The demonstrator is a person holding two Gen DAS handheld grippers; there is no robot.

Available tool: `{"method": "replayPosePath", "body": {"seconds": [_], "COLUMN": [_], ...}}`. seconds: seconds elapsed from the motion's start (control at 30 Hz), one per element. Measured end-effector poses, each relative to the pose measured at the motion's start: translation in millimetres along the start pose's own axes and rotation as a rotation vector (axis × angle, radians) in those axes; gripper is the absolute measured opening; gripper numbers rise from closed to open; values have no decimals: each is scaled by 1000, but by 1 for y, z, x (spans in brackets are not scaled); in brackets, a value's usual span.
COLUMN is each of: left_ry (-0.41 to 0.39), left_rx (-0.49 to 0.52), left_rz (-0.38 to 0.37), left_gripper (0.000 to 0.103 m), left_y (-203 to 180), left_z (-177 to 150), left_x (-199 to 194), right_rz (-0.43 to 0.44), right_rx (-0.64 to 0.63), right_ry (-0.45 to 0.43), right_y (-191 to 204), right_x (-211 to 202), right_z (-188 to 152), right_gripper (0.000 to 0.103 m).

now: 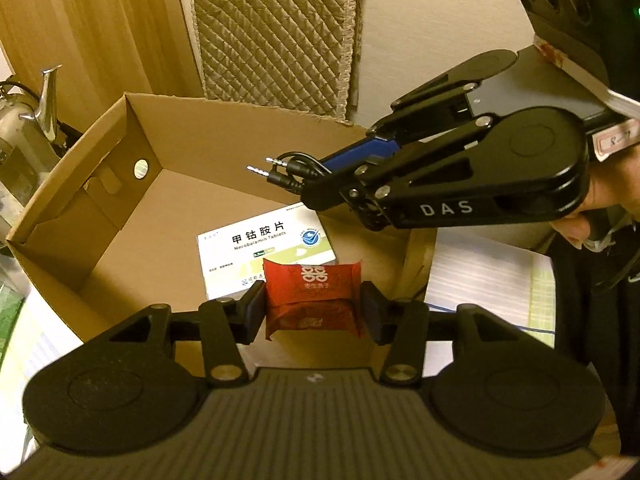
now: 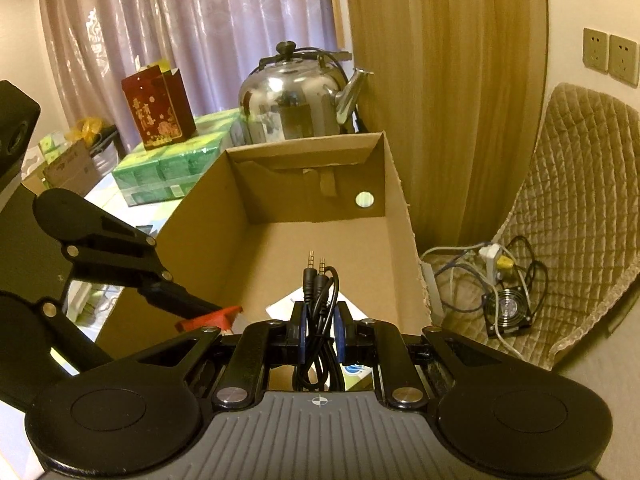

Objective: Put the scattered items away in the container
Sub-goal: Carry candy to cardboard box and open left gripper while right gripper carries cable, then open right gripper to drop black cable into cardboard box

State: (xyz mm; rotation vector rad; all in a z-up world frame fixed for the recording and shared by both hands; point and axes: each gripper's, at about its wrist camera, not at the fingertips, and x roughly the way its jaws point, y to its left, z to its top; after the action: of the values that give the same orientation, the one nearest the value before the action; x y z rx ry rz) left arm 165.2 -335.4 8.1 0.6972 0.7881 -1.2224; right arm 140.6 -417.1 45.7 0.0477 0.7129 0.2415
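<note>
Both grippers are hovering over the open brown cardboard box (image 1: 132, 168) — the left gripper (image 1: 314, 308) clamping a red foil packet (image 1: 314, 300), the right gripper (image 2: 319, 332) pinching a coiled black audio cable (image 2: 318, 280). The white tablet carton (image 1: 260, 248) is already lying inside; the next move — releasing both loads — calls for parting the jaws.

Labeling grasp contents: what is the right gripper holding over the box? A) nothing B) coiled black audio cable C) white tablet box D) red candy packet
B: the right gripper is shut on a coiled black audio cable, its two jack plugs sticking out past the fingers above the cardboard box; the red packet sits in the left gripper.
</note>
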Motion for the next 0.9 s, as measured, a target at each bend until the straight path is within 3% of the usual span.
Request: {"method": "replayPosePath", "body": {"seconds": [0.07,0.23,0.9], "left_ry": [-5,-24,-81], "left_rx": [-4,-16,-77], "left_rz": [10,10,117], "left_gripper": [46,60,60], "left_y": [0,1,12], "left_z": [-2,-5,-31], "left_x": [-3,-12,-53], "right_rz": [0,1,41], "right_rx": [-1,-5,-83], "right_ry": [1,1,100], "right_y": [0,2,28], "right_x": [0,0,24], "right_z": [0,-2,-1], "right_gripper": [11,11,11]}}
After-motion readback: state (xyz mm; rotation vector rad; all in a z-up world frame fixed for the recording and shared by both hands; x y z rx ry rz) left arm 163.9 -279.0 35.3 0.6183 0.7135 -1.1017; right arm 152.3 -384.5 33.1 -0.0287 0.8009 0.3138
